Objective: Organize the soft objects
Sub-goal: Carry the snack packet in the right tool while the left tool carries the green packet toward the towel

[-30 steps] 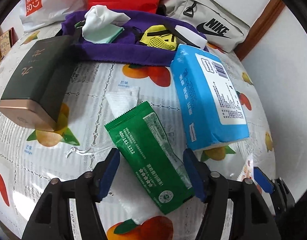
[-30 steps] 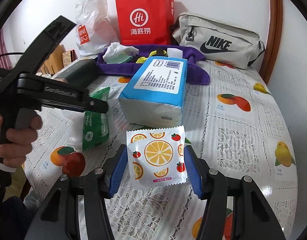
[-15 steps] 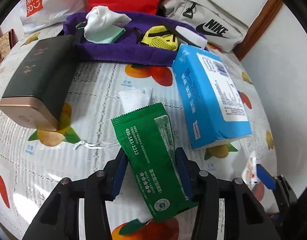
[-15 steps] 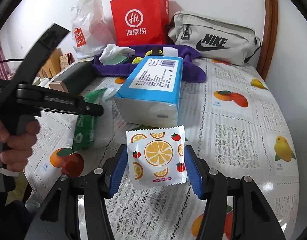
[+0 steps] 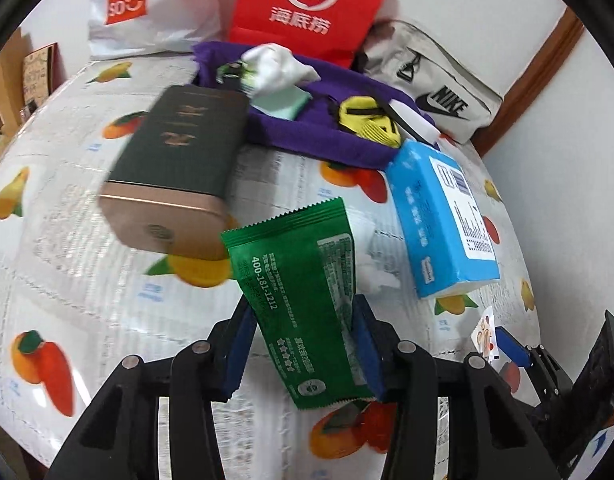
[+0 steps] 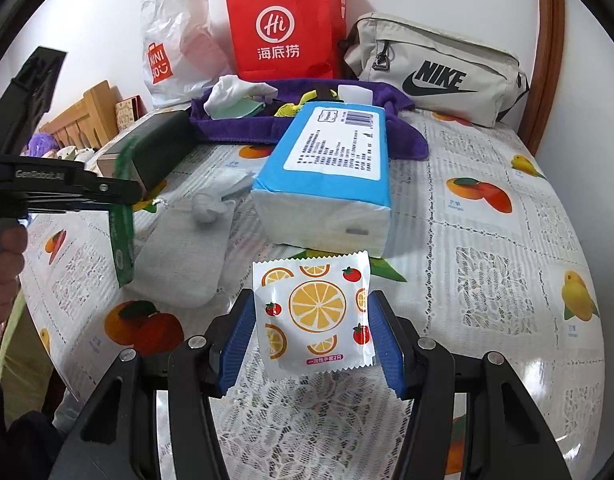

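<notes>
My left gripper (image 5: 303, 344) is shut on a green wet-wipe packet (image 5: 303, 300) and holds it above the table; the packet also shows edge-on in the right wrist view (image 6: 121, 236). My right gripper (image 6: 313, 344) is shut on a white packet printed with orange slices (image 6: 313, 316), held above the table in front of a blue tissue pack (image 6: 327, 176). A grey sock (image 6: 179, 264) lies on the table where the green packet was. A purple cloth (image 5: 319, 136) at the back holds a white rag (image 5: 277, 64) and a yellow mesh item (image 5: 369, 120).
A dark green tin box (image 5: 175, 168) lies left of the blue tissue pack (image 5: 443, 216). A red paper bag (image 6: 285, 24), a white plastic bag (image 6: 175, 44) and a grey Nike bag (image 6: 435, 68) stand along the wall. The fruit-print tablecloth (image 6: 507, 260) covers the table.
My left gripper closed on the green packet, lifted it off the table and swung left toward the tin box, uncovering the sock. My right gripper kept holding the orange-print packet.
</notes>
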`<state>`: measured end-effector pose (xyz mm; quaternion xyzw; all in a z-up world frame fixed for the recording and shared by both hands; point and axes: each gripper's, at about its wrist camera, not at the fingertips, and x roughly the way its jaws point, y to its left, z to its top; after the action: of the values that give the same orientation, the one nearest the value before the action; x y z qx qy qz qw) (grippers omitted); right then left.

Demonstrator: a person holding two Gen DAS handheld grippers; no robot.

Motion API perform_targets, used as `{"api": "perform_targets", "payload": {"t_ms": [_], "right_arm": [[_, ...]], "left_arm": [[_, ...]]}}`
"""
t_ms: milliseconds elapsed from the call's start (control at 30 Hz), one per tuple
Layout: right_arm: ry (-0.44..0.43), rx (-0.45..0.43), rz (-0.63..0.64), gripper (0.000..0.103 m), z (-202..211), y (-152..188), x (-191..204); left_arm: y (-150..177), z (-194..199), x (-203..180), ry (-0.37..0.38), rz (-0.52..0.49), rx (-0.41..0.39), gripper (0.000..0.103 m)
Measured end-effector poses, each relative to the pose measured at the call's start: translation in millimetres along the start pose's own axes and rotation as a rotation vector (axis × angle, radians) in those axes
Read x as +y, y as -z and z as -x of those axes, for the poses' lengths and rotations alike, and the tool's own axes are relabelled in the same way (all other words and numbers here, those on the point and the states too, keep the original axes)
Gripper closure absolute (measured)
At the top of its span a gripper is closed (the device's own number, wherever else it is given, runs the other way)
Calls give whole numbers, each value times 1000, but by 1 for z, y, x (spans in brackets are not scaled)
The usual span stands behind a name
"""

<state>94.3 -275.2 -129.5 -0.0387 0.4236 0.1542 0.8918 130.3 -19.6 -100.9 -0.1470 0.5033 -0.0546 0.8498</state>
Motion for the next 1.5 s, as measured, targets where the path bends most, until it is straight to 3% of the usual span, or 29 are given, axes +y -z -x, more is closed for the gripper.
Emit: {"api": "perform_targets", "payload": {"t_ms": [400,833,1500], "right_arm": [[26,-53,33,47,18,-32,23],[30,-103,74,47,21,-82,39],[34,-164,38,47,-8,-165,23]], "left_arm": [[-16,36,44,5,50,-63,58],[-50,62,50,33,27,-127,58],[-129,47,45,43,25,-157,58]]}}
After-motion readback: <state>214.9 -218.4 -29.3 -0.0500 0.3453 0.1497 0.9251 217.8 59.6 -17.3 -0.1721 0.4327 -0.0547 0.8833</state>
